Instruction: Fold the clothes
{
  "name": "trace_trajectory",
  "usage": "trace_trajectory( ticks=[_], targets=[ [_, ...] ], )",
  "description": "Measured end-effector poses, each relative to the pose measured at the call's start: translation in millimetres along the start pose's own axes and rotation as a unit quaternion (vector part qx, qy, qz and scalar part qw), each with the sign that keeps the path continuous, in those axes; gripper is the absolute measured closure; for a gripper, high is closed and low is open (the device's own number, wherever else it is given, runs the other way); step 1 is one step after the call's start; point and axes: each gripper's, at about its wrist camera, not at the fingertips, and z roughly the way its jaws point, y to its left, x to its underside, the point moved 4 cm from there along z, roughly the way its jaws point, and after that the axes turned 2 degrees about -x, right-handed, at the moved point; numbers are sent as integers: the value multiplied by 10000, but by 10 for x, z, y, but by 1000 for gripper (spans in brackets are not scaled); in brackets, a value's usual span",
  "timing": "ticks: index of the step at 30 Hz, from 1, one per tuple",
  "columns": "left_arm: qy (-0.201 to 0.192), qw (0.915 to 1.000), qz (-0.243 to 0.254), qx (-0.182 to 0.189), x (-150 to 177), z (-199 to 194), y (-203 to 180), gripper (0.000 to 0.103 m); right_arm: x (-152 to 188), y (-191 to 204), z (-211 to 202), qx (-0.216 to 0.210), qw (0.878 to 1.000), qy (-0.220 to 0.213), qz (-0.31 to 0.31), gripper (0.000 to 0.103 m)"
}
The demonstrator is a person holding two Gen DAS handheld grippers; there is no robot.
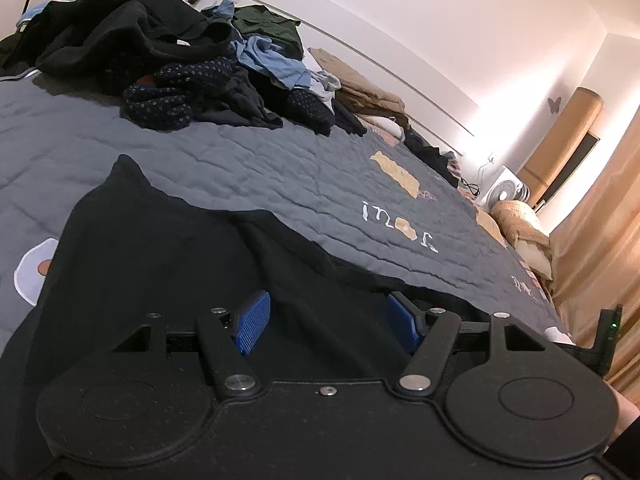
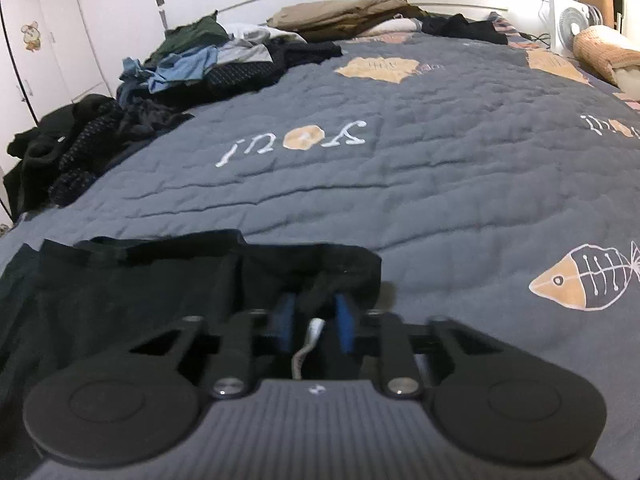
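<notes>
A black garment lies spread flat on the near part of a grey quilted bedspread; its near portion is cut off by both gripper bodies, so its type cannot be told. The left gripper sits low over the cloth with jaws well apart, blue pads clear of the fabric; whether the fingertips touch the cloth is hidden. The right gripper appears blurred; its jaws stand close together, clamped on a bunched black edge of the garment, with a small white tag hanging between the pads. No print on the tag is legible.

White stitched lettering on the bedspread appears upside down and cannot be read with certainty; a tan fish motif lies to its right. Far across the bed, a heap of unfolded clothes in black, blue and dotted navy partly hides folded tan items behind it. A white fan stands beyond the bed, half cut off.
</notes>
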Motion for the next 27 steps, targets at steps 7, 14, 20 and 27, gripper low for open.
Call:
trace_trajectory(
  ticks=[7,14,20,27],
  targets=[
    [40,10000,-1,-55,22,8,-15,39,-174,-106,-167,10,9987,-375,340,97],
    [54,10000,-19,-67,23,-3,-4,39,-302,-289,-251,97,9958,-744,528,98],
    [75,9998,-25,-163,9,-25,58,39,-126,-438,55,436,9970,-69,641,94],
    [-212,9984,-116,-506,-203,-189,292,39,-381,-379,-452,185,9907,-936,969,89]
  ],
)
